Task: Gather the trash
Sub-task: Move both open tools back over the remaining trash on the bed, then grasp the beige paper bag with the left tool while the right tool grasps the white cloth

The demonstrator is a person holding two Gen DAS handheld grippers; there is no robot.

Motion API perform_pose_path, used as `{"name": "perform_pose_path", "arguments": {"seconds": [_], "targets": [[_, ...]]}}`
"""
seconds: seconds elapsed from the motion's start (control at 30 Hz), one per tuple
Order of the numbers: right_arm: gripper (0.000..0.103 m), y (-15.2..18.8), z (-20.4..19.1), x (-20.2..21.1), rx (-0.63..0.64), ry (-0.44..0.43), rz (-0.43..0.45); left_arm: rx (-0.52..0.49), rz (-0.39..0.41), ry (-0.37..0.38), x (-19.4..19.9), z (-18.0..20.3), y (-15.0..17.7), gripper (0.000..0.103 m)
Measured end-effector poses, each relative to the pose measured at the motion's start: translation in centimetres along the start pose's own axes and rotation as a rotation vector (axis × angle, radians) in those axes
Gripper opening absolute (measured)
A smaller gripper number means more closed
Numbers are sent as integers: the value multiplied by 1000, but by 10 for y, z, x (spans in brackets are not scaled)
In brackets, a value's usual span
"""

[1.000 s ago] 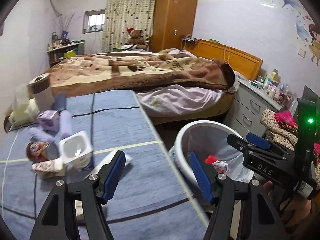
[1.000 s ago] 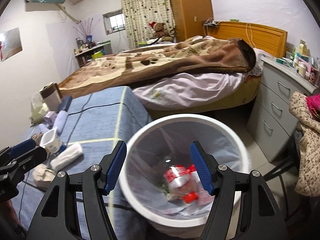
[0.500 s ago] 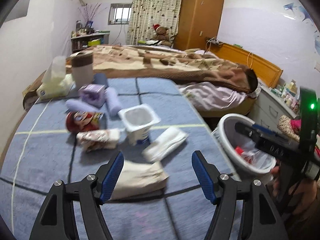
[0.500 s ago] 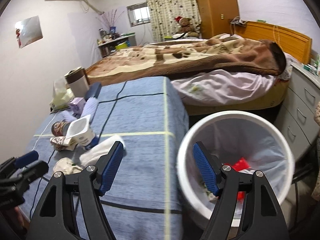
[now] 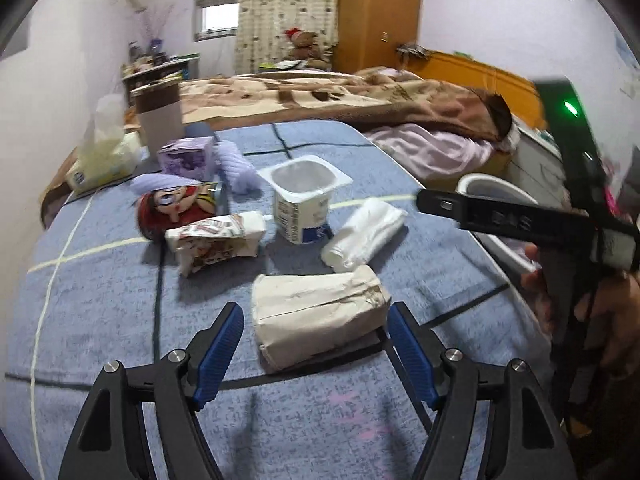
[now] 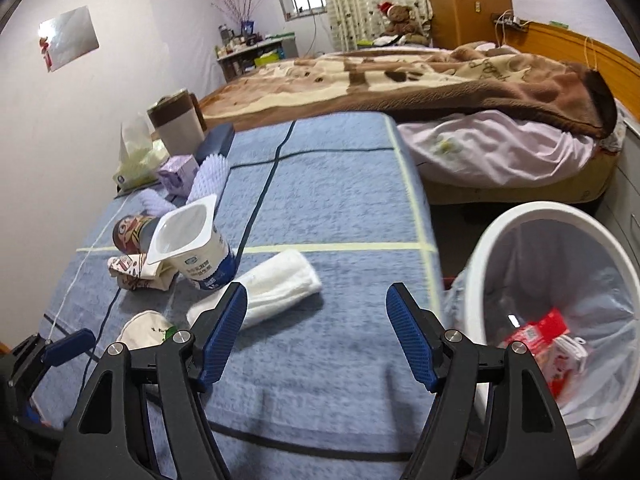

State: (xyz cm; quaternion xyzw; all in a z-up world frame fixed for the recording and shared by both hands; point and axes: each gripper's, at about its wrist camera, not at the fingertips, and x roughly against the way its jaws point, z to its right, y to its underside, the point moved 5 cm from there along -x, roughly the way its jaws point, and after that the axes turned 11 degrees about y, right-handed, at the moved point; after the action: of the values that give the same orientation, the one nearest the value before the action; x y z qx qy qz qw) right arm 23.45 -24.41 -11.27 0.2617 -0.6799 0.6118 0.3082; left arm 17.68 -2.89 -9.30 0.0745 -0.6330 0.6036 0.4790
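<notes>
Trash lies on the blue-clothed table (image 5: 120,320). A crumpled beige paper bag (image 5: 316,316) rests just ahead of and between the blue pads of my left gripper (image 5: 314,340). Its jaws are opening and the pads stand clear of the bag. Farther back are a rolled white tissue (image 5: 364,236), an empty yogurt cup (image 5: 302,200), a printed wrapper (image 5: 214,240) and a cartoon can (image 5: 176,208). My right gripper (image 6: 316,308) hangs open over bare cloth, with the rolled tissue (image 6: 264,292) by its left finger. The lined white bin (image 6: 540,208) stands to its right and holds red packaging.
At the table's far left stand a tissue pack (image 5: 100,160), a purple box (image 5: 186,156), a brown-and-white cup (image 5: 160,116) and a lilac brush (image 5: 236,164). A bed with a brown blanket (image 6: 400,72) lies beyond. A person's hand (image 5: 600,300) holds the right gripper.
Both grippers swung left from the bin to the table. The left one came down toward the paper bag, which now lies between its fingers. The right one left the bin's mouth.
</notes>
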Motion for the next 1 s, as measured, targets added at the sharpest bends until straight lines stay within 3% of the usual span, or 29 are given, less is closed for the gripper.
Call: {"name": "perform_pose_path", "arguments": {"seconds": [0.27,0.37,0.67,0.77,0.83,1.0], "targets": [[74,-1,-15,-19,26,7,-61,-87,-100,-57,-32,-8,0,76],[74,-3,-17,-24,15,0,-73,-68,-102,-58,-37,-17,-2,81],[74,-1,-27,-45,-4,-8,-147,-108,-99,-108,-42,-35,-19,82],[73,-3,-29,-45,4,6,-144,-63,-127,-63,-51,-44,-21,82],[60,-3,-30,-45,7,4,-139,-69,-125,-67,-53,-46,-22,82],[45,-3,-31,-43,21,2,-119,-70,-130,-67,-58,-50,-24,83]]}}
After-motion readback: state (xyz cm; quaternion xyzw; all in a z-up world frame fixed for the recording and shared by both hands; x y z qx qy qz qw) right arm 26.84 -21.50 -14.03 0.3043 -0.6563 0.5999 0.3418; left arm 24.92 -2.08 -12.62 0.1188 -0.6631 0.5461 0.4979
